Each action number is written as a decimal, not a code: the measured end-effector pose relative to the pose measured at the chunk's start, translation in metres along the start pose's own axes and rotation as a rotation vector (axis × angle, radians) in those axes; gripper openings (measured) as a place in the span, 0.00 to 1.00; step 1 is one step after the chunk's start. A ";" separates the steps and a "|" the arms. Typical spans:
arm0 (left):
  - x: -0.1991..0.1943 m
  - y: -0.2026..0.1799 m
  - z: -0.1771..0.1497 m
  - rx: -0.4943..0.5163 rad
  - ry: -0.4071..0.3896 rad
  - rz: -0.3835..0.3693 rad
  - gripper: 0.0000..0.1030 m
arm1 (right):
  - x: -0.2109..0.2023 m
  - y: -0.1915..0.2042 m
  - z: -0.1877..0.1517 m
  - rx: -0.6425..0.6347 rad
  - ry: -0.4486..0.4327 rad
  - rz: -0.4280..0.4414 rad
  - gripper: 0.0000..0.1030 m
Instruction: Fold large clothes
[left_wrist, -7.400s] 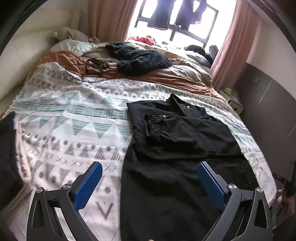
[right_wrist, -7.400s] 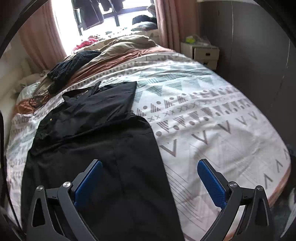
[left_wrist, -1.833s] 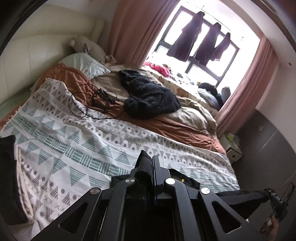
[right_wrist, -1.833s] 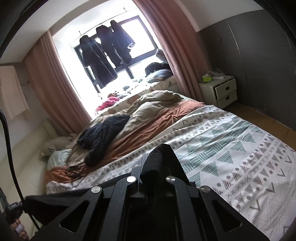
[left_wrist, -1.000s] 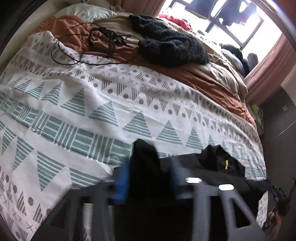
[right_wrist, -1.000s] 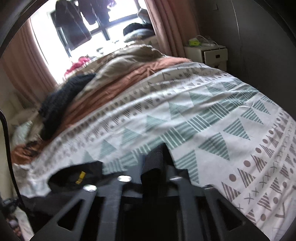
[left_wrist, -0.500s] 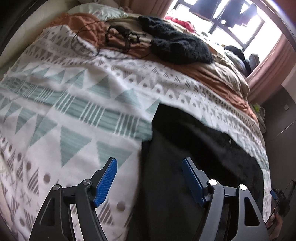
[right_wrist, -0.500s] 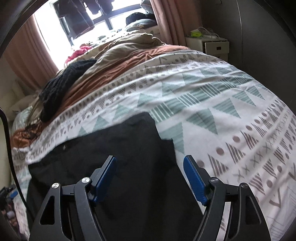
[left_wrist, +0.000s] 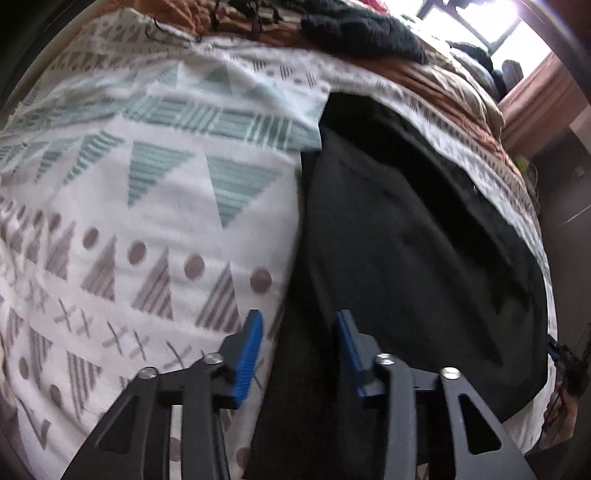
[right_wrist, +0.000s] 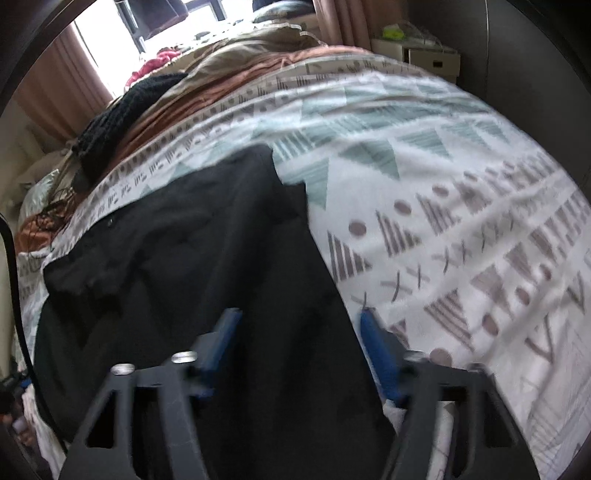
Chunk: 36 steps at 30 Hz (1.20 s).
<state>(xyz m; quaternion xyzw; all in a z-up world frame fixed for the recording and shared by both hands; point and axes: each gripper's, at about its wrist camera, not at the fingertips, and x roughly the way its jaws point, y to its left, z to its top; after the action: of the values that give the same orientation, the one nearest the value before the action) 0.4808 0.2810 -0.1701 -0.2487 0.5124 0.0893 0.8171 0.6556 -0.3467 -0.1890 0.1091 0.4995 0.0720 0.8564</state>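
Observation:
A large black garment (left_wrist: 406, 236) lies folded over itself on a white bedspread with teal and grey triangles (left_wrist: 147, 206). My left gripper (left_wrist: 299, 347) is partly open, low over the garment's left edge, one blue pad over the bedspread and one over the black cloth. The garment also shows in the right wrist view (right_wrist: 192, 258). My right gripper (right_wrist: 299, 350) is open, straddling the garment's right edge close above it. Neither gripper holds anything.
A dark knitted garment (left_wrist: 362, 33) and black cables (left_wrist: 236, 18) lie on the brown and beige duvet (right_wrist: 229, 85) at the far end of the bed. A white bedside drawer unit (right_wrist: 432, 59) stands by the dark wall. Pink curtains frame the window.
Both grippers carried the garment's near end forward over its far part, let go and opened. Since half a second ago they have dropped closer to the garment's side edges and narrowed their gap.

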 end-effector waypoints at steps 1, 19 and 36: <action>0.003 -0.001 -0.001 0.004 0.005 -0.013 0.22 | 0.002 -0.003 -0.001 0.008 0.003 0.014 0.34; -0.001 -0.005 0.000 -0.013 -0.023 -0.002 0.07 | -0.011 -0.044 -0.017 0.219 -0.047 0.041 0.02; -0.040 0.037 -0.053 -0.219 -0.020 -0.178 0.58 | -0.053 -0.052 -0.080 0.295 -0.063 0.240 0.61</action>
<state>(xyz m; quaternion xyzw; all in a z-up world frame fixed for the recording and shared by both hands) 0.4055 0.2913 -0.1647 -0.3800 0.4671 0.0742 0.7949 0.5602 -0.4004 -0.1961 0.2945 0.4611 0.0960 0.8315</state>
